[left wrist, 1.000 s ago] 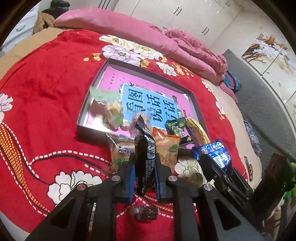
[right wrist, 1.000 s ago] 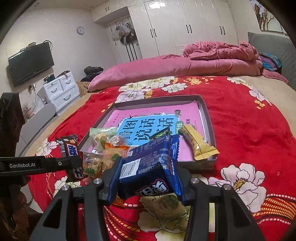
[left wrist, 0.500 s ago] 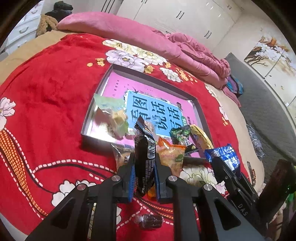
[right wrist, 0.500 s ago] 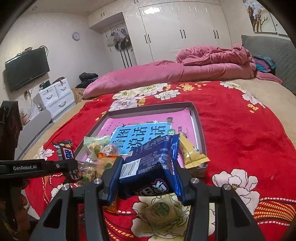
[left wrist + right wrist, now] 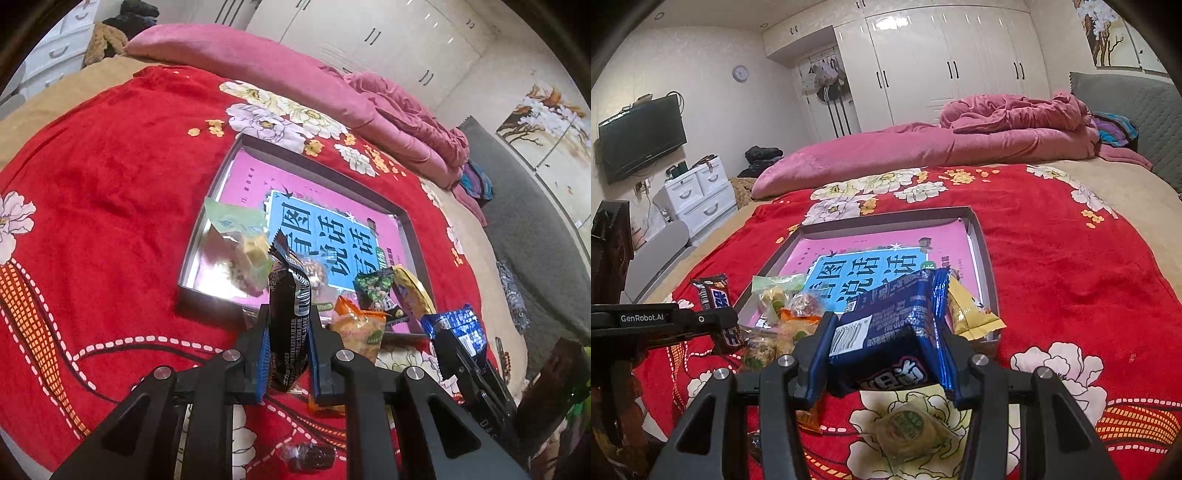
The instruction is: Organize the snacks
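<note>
**Both grippers loaded above the snack tray**

Left gripper [image 5: 286, 354] is clamped on a dark snack bar [image 5: 288, 317] held upright; right gripper [image 5: 886, 354] pinches a blue snack packet [image 5: 897, 332]. At 12 o'clock of both lies the tray [image 5: 982, 258] on the red blanket [image 5: 1071, 277]. Only the right view shows the round green-labelled sweet [image 5: 908, 428] at 6 o'clock; only the left view shows a dark wrapped candy [image 5: 312, 456].

White wardrobes [image 5: 945, 70], wall television [image 5: 641, 138], pink quilt [image 5: 960, 142] on bed.
</note>
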`<state>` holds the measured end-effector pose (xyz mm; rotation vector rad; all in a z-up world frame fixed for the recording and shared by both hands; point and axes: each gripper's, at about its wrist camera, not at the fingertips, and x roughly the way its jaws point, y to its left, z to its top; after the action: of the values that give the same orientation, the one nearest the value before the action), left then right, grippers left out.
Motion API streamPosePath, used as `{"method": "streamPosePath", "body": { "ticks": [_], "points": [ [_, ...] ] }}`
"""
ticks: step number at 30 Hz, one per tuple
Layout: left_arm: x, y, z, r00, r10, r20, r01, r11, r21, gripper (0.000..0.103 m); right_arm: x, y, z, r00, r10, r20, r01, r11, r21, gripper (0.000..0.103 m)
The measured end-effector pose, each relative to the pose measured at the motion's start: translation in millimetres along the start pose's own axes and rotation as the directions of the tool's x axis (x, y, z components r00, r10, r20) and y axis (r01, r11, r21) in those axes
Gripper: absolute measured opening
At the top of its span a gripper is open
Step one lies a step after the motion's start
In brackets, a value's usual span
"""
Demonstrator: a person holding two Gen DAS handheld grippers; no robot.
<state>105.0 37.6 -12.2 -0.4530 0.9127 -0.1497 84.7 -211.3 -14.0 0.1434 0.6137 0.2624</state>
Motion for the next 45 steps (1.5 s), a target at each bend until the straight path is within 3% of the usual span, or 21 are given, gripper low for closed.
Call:
{"method": "streamPosePath", "body": {
  "ticks": [18,28,45],
  "points": [
    [13,-8,24,0.999,-0.026,0.043,0.027,0.999,-0.02,0.017,9,-2,2,1.0,-0.013,-0.01,0.013,1.0,0.01,0.05],
    [26,-3,35,0.997,-0.004,0.075,0.005,1.0,-0.013,0.017,10,-7,5,1.0,-0.019,0.001,0.019,0.999,0.032,0.05],
    [50,1,37,0.999,0.006,0.036,-0.006,1.0,-0.016,0.017,27,-13,14,1.0,-0.018,0.01,0.017,0.998,0.065,0.05]
  ]
}}
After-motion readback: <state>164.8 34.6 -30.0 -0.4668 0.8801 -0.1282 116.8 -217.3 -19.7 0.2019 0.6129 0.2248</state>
